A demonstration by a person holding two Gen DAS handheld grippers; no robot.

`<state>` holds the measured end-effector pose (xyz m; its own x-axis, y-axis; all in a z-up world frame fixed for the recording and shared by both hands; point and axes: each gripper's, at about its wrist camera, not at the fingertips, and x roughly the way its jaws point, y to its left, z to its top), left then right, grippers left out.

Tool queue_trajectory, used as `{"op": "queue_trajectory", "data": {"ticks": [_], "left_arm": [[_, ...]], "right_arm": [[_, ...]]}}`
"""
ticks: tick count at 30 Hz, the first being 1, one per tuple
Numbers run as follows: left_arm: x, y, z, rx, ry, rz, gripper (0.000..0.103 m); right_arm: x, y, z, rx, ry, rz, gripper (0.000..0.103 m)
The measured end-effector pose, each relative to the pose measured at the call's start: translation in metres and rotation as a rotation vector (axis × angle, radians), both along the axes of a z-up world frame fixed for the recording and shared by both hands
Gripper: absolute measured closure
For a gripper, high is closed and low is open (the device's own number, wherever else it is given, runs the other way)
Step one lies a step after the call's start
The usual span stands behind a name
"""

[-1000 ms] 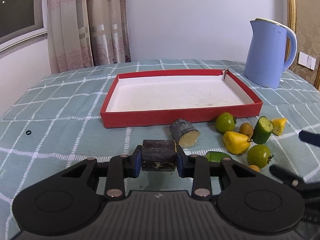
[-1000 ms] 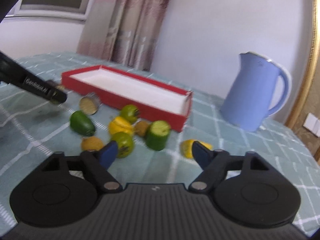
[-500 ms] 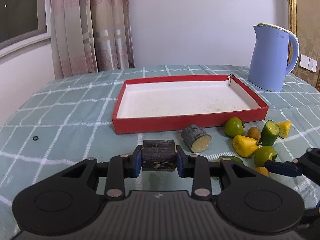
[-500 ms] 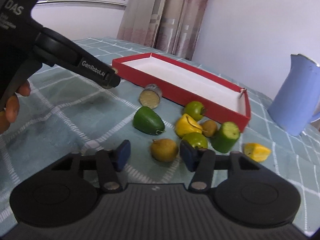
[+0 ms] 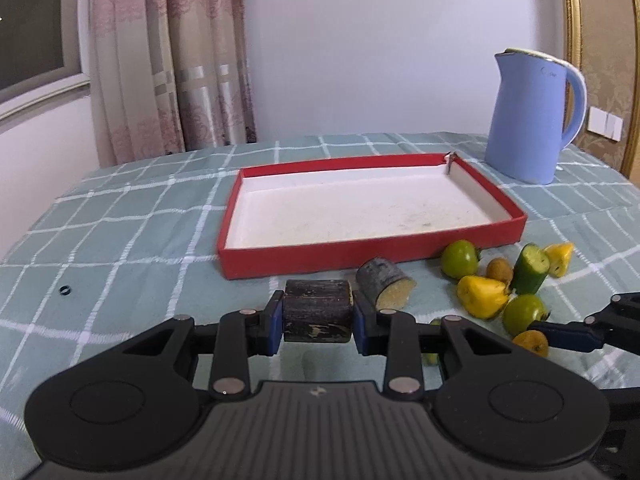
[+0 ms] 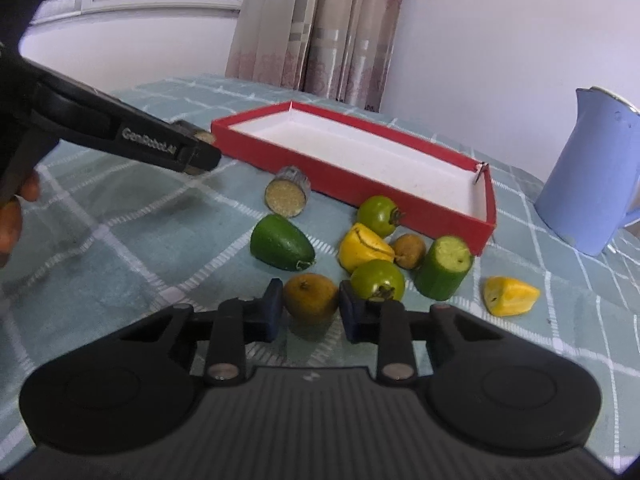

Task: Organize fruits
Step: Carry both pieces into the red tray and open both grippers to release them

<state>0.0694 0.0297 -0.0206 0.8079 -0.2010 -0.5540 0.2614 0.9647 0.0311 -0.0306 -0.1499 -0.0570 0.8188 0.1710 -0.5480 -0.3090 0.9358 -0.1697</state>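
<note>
My left gripper (image 5: 318, 318) is shut on a dark sugarcane piece (image 5: 318, 312) and holds it above the cloth, in front of the red tray (image 5: 372, 258). My right gripper (image 6: 311, 310) has its blue pads on both sides of an orange-brown round fruit (image 6: 311, 296) on the cloth; the pads look to touch it. Just beyond lie a green fruit (image 6: 378, 280), a cucumber piece (image 6: 444, 266), a yellow fruit (image 6: 366, 246) and a green mango (image 6: 280, 242). A second sugarcane piece (image 5: 384, 284) lies by the tray's front wall.
A blue kettle (image 5: 532, 120) stands right of the tray. A yellow wedge (image 6: 510, 296), a small brown fruit (image 6: 409, 250) and another green fruit (image 6: 378, 210) lie near the tray's corner. The left gripper (image 6: 152, 146) shows in the right wrist view. Curtains hang behind the table.
My right gripper moved forward and down to the orange-brown fruit and narrowed its pads around it. My left gripper lifted and drew back a little with the sugarcane piece.
</note>
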Motion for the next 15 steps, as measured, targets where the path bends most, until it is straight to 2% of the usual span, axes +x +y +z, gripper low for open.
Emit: {"op": "queue_trajectory", "data": {"ticks": [5, 9, 15], "left_arm": [[0.033, -0.007, 0.016, 0.01, -0.016, -0.009, 0.07], [0.067, -0.011, 0.027, -0.012, -0.01, -0.031, 0.07], [0.132, -0.026, 0.02, 0.051, 0.042, -0.016, 0.07]], "right_arm": [[0.0, -0.015, 0.027, 0.028, -0.055, 0.005, 0.075], [0.011, -0.029, 0.048, 0.033, -0.105, -0.006, 0.075], [0.016, -0.045, 0.059, 0.052, -0.145, -0.028, 0.075]]}}
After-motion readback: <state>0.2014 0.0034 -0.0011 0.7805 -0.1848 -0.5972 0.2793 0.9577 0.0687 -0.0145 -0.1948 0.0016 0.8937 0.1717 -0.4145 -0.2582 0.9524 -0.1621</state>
